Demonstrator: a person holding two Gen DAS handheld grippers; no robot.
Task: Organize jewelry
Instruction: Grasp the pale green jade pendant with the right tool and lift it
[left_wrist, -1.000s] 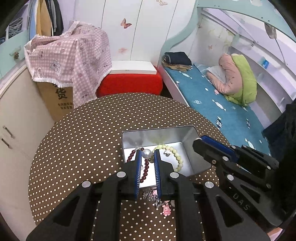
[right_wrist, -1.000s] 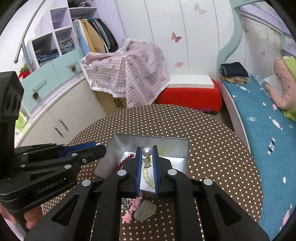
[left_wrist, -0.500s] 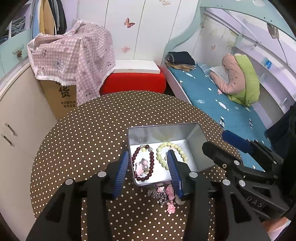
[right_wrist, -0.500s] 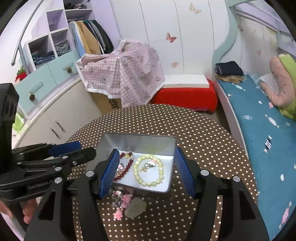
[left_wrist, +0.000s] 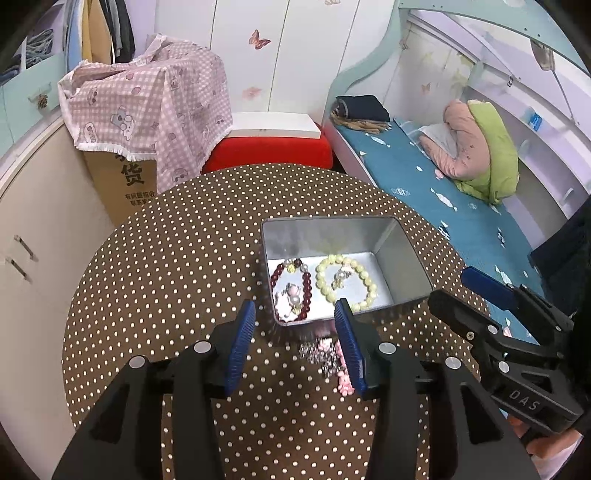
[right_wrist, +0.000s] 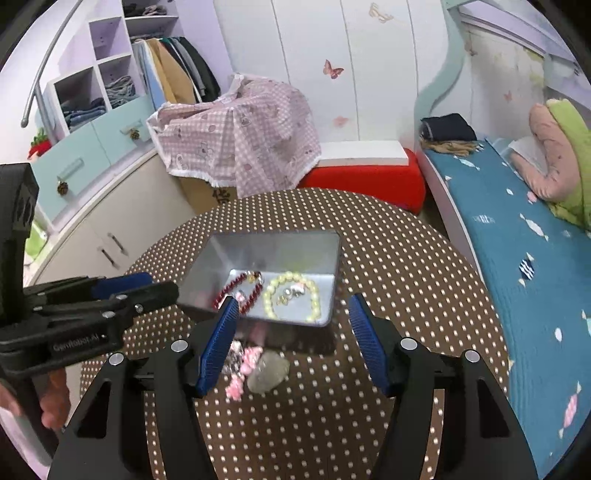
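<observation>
An open silver tin (left_wrist: 402, 266) (right_wrist: 218, 262) stands on the round polka-dot table (left_wrist: 177, 258). Inside lie a dark red bead bracelet (left_wrist: 307, 288) (right_wrist: 231, 286) with a pearl earring (left_wrist: 293, 295), and a pale green bead bracelet (left_wrist: 364, 275) (right_wrist: 314, 295) with a pearl earring (left_wrist: 341, 277) (right_wrist: 293, 292) inside its ring. My left gripper (left_wrist: 295, 314) is open and empty, just in front of the tin. My right gripper (right_wrist: 291, 306) is open and empty, over the tin's near edge. Pink and silver trinkets (left_wrist: 325, 354) (right_wrist: 242, 363) and a pale stone (right_wrist: 267, 371) lie on the table in front of the tin.
A bed with a blue cover (left_wrist: 424, 177) is right of the table. A red stool with a white box (left_wrist: 273, 147), a cardboard box under pink checked cloth (left_wrist: 147, 107) and cabinets (left_wrist: 33, 221) stand behind and left.
Both grippers were shut, each on a pearl earring over the tin; they opened, the earrings now lie in the tin, and both grippers have drawn back.
</observation>
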